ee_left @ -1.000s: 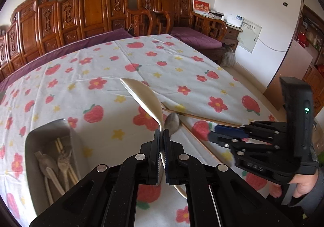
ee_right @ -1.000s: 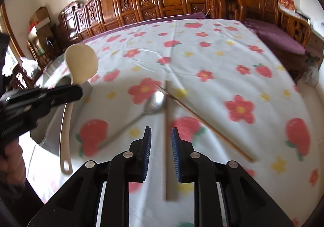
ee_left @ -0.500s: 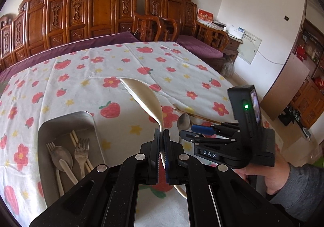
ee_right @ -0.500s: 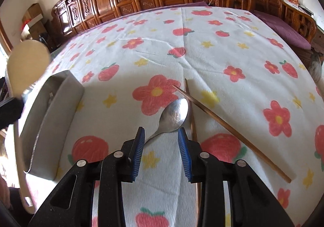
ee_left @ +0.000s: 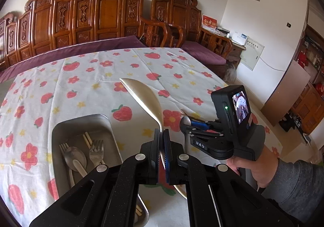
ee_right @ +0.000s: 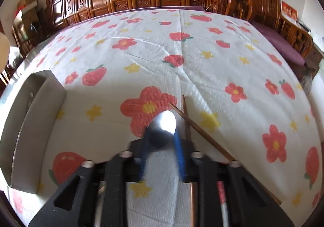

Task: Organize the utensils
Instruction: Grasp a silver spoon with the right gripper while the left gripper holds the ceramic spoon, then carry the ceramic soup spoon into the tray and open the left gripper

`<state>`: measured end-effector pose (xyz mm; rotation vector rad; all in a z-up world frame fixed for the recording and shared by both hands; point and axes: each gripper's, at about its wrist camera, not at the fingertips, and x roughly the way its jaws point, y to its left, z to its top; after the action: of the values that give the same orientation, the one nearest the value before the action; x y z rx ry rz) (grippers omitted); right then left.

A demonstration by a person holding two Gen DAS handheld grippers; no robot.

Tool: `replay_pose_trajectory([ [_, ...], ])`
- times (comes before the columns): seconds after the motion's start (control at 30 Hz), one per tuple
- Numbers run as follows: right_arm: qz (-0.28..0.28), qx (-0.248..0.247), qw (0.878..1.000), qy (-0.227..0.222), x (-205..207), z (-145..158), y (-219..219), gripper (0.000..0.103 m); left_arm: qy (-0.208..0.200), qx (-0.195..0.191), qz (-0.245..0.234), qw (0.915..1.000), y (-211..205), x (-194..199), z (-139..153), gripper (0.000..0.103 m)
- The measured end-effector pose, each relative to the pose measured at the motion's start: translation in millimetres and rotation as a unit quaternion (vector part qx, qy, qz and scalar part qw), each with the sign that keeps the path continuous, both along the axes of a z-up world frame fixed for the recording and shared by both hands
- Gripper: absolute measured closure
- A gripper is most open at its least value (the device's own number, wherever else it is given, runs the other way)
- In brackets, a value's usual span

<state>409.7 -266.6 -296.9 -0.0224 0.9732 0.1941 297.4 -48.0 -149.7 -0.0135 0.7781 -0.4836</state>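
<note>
Your right tongs [ee_right: 160, 144] have just been closing around the steel spoon [ee_right: 163, 125] on the counter [ee_right: 182, 55]; left tongs [ee_left: 161, 142] clamp the ladle [ee_left: 145, 97], tray [ee_left: 60, 132] beside them.

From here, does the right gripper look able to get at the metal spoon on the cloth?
Probably yes. The right gripper has just been closing, its jaws either side of the metal spoon; the chopsticks lie just beside, not between.

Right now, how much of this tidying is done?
Partly. Forks, a spoon and chopsticks already lie in the metal tray. The left gripper holds a pale ladle; the right gripper has been closing around a metal spoon. Two chopsticks remain on the tablecloth.
</note>
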Motion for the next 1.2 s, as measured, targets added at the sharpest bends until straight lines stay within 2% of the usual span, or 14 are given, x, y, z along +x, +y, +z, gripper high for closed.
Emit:
replay_pose_trajectory([
  [0.23, 0.022, 0.016, 1.0, -0.001, -1, 11, 6, 0.101, -0.002, 0.012, 0.017, 0.9998, 17, -1, 4, 0.1],
  [0.5, 0.055, 0.017, 0.998, -0.025, -17, 39, 19, 0.101, -0.007, 0.034, 0.042, 0.9985, 42, -2, 6, 0.1],
  [0.8, 0.088, 0.029, 0.993, -0.068, -37, 87, 32, 0.101, -0.004, 0.061, 0.081, 0.9948, 72, 3, 0, 0.1],
  [0.9, 0.1, 0.034, 0.991, -0.076, -43, 99, 39, 0.101, 0.006, 0.065, 0.09, 0.9938, 79, 7, -8, 0.1],
  [1.0, 0.116, 0.039, 0.989, -0.085, -50, 110, 50, 0.101, 0.033, 0.064, 0.087, 0.9936, 84, 14, -21, 0.1],
  [1.2, 0.136, 0.044, 0.985, -0.092, -56, 118, 67, 0.101, 0.061, 0.075, 0.084, 0.9918, 83, 23, -44, 0.1],
])
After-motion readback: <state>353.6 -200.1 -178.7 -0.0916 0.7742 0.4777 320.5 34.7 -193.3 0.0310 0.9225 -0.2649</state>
